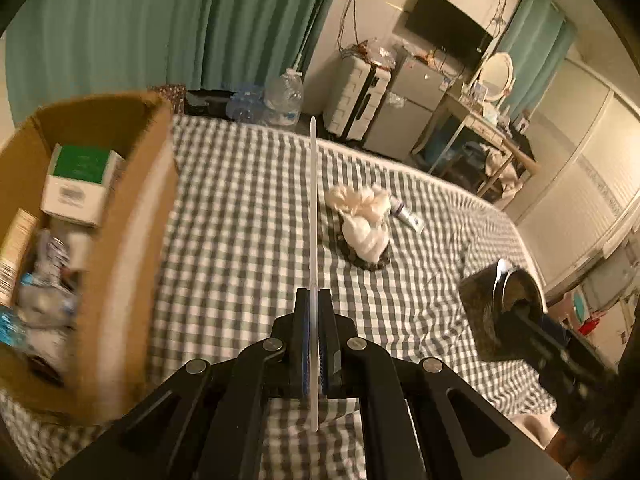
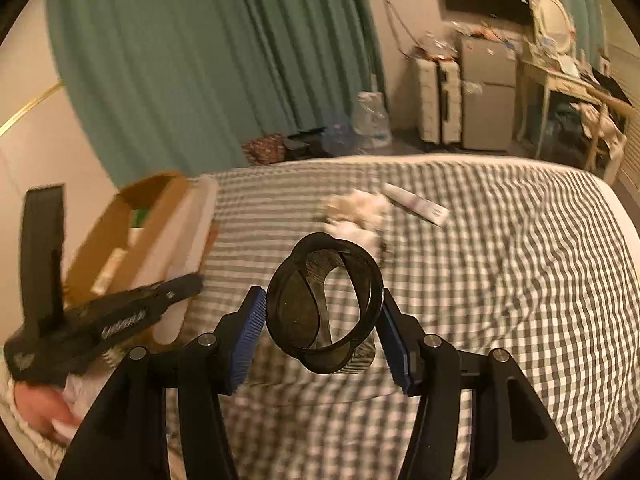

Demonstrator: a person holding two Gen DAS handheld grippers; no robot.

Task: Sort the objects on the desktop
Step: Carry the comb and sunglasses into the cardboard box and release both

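Between left gripper [image 1: 316, 304] fingers, thin white stick [image 1: 313, 208] clamped, right gripper [image 2: 322, 320] gripping black mesh cup [image 2: 324, 304], cardboard box [image 1: 132, 248] leftward.

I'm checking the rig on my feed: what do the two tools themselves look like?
Both are matte black linkage frames with silver round pivot bolts and triangular cut-outs in the arms. The left tool has black fingers with blue inner pads; the right tool shows ribbed blue pads on its fingertips. In the right wrist view, the left tool's body bears pale lettering, too blurred to read. No cables show.
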